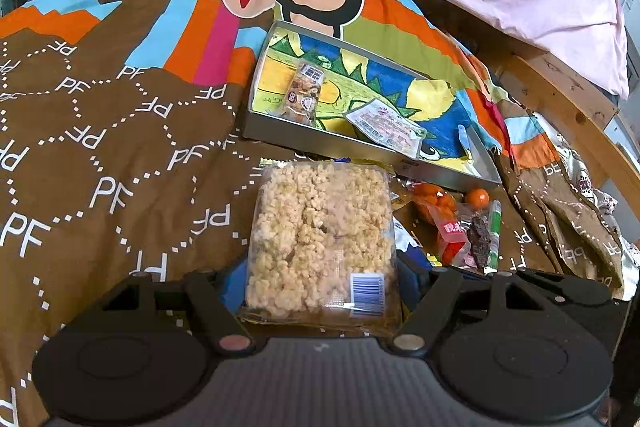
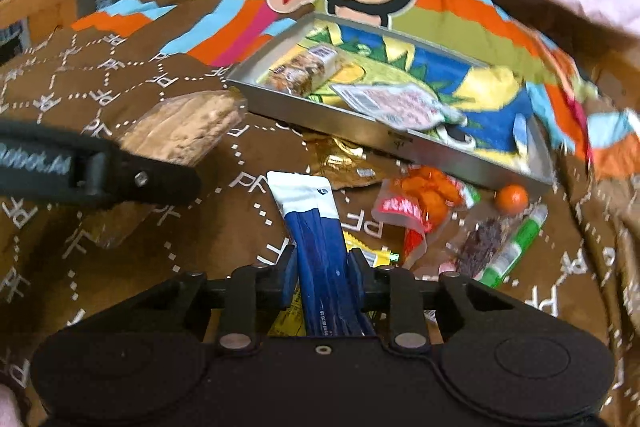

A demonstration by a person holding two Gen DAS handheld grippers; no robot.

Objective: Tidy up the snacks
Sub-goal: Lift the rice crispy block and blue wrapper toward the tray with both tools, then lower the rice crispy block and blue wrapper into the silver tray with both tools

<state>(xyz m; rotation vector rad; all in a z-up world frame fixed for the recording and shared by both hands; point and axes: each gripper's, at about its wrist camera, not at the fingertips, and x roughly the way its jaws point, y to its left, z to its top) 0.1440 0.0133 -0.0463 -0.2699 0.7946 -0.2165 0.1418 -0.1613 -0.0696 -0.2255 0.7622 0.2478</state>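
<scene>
Right tool [image 2: 322, 279] grips blue packet [image 2: 316, 227]; tray [image 2: 400, 143] beyond

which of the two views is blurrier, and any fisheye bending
Right wrist view: motion-smeared, worst at the tin tray and the orange ball. Left wrist view: sharp, the rice-cake pack crisp. Both bend the wooden bed frame into a curve.

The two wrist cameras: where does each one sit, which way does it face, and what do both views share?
Left wrist: on the left gripper, looking down along its fingers at the puffed rice pack between them.
Right wrist: on the right gripper, facing down at the blue sachet between its fingers; the left gripper's finger shows beside it.
Shared: metal tray, small orange ball, brown bedspread.
</scene>
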